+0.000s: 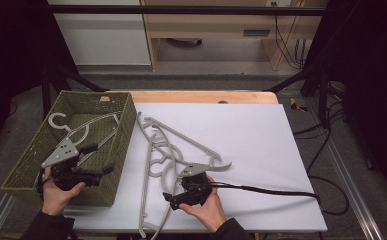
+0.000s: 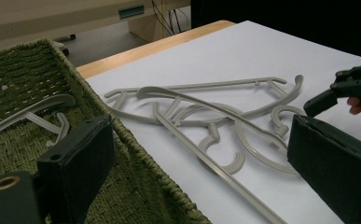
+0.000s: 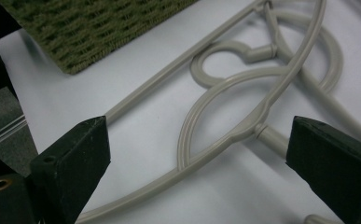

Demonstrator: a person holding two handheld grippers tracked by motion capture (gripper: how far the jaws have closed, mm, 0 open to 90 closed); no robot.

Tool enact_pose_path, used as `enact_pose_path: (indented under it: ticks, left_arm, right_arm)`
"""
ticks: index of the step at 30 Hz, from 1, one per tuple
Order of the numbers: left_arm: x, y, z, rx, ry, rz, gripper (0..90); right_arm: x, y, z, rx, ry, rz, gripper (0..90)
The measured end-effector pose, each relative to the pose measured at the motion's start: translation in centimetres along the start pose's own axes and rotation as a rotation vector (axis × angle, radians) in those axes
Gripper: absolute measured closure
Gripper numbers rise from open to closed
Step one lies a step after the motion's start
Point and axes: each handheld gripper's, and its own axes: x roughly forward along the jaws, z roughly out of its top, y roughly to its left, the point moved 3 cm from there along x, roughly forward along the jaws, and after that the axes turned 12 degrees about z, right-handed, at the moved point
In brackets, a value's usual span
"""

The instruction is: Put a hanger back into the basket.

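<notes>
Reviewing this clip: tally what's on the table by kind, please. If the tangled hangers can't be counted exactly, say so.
Woven green basket: 1
Grey hanger in the basket: 1
Grey hangers tangled on the white board: about 3, overlap hides the exact number
Total: about 5

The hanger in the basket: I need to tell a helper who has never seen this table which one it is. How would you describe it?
Find the green woven basket at the left edge of the white board. The hanger in the basket lies on its floor, hook toward the far left corner. It is the one pale grey hanger inside; the others lie tangled in the hanger pile on the board.
</notes>
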Motion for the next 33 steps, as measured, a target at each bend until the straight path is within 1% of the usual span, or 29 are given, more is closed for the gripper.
enact_pose_path:
  ticks: [1,2,3,4,6,7,8,9,10,11,13,14,17,18,20,22,23,24,26,27,29,31,33]
  left_arm:
    - [0.0,0.0,0.0,0.001,-0.001,0.001,7.3]
    - [-0.1,0.0,0.0,0.001,-0.003,0.001,7.4]
    - [-0.1,0.0,0.0,0.001,-0.003,0.001,7.4]
    - [-0.1,0.0,0.0,-0.002,-0.004,0.002,7.4]
    - [-0.2,0.0,0.0,-0.002,-0.004,0.003,7.5]
    - [-0.2,0.0,0.0,-0.003,-0.005,0.004,7.4]
    - [-0.2,0.1,0.0,-0.004,-0.006,0.007,7.4]
    - [-0.3,0.1,0.1,-0.004,-0.006,0.006,7.5]
    - [-0.3,0.1,0.1,-0.003,-0.008,0.008,7.6]
    - [-0.3,0.1,0.1,-0.004,-0.01,0.009,7.6]
    - [-0.3,0.1,0.1,-0.003,-0.011,0.01,7.6]
    - [-0.3,0.0,0.1,-0.004,-0.01,0.012,7.5]
    - [-0.2,0.0,0.1,-0.004,-0.006,0.01,7.6]
    - [-0.2,0.0,0.0,-0.003,-0.005,0.011,7.6]
    - [-0.2,0.1,0.0,-0.004,-0.005,0.011,7.7]
    - [-0.2,0.0,0.0,-0.004,-0.005,0.011,7.7]
    - [-0.2,0.0,0.0,-0.003,-0.004,0.011,7.8]
    - [-0.2,0.0,0.0,-0.003,-0.004,0.011,7.8]
    - [-0.2,0.0,0.0,-0.002,-0.003,0.01,7.9]
    - [-0.1,0.0,0.0,-0.002,-0.003,0.009,7.9]
    - [-0.1,0.0,0.0,0.003,-0.001,0.01,7.9]
    - [-0.2,0.0,0.0,0.0,-0.002,0.008,7.9]
    - [-0.3,0.0,0.0,-0.003,-0.005,0.009,8.0]
  right_arm:
    - [0.0,0.0,0.0,0.0,0.0,0.0,6.8]
    - [0.6,-0.1,-0.5,0.008,0.024,-0.012,7.3]
    - [0.6,-0.1,-0.5,0.008,0.024,-0.012,7.3]
    - [1.1,-0.4,-0.9,0.012,0.044,-0.021,7.7]
    - [1.2,-0.3,-1.0,0.019,0.046,-0.025,7.8]
    - [1.5,-0.4,-1.1,0.022,0.058,-0.027,7.8]
    - [1.6,-0.5,-1.3,0.015,0.06,-0.025,8.0]
    - [1.9,-0.5,-1.4,0.023,0.064,-0.034,8.5]
    - [2.1,-0.6,-1.6,0.02,0.071,-0.03,8.6]
    - [2.3,-0.5,-1.8,0.04,0.081,-0.032,8.9]
    - [2.5,-0.6,-2.0,0.023,0.086,-0.025,9.4]
    - [2.6,-0.5,-2.2,0.031,0.092,-0.029,10.3]
    - [2.8,-0.6,-2.3,0.022,0.101,-0.034,10.8]
    - [3.0,-0.6,-2.5,0.027,0.114,-0.038,11.0]
    - [3.1,-0.6,-2.6,0.02,0.12,-0.028,11.7]
    - [3.2,-0.6,-2.7,0.026,0.124,-0.03,11.8]
    - [3.3,-0.6,-2.7,0.023,0.117,-0.034,12.4]
    - [3.2,-0.6,-2.8,0.009,0.119,-0.032,13.6]
    - [3.2,-0.6,-2.7,0.01,0.121,-0.036,14.2]
    - [3.2,-0.7,-2.8,-0.001,0.125,-0.046,15.5]
    - [3.2,-0.6,-2.8,0.008,0.127,-0.051,16.3]
    - [3.1,-0.6,-2.8,0.004,0.132,-0.049,17.8]
    - [2.9,-0.7,-2.7,-0.007,0.148,-0.052,21.6]
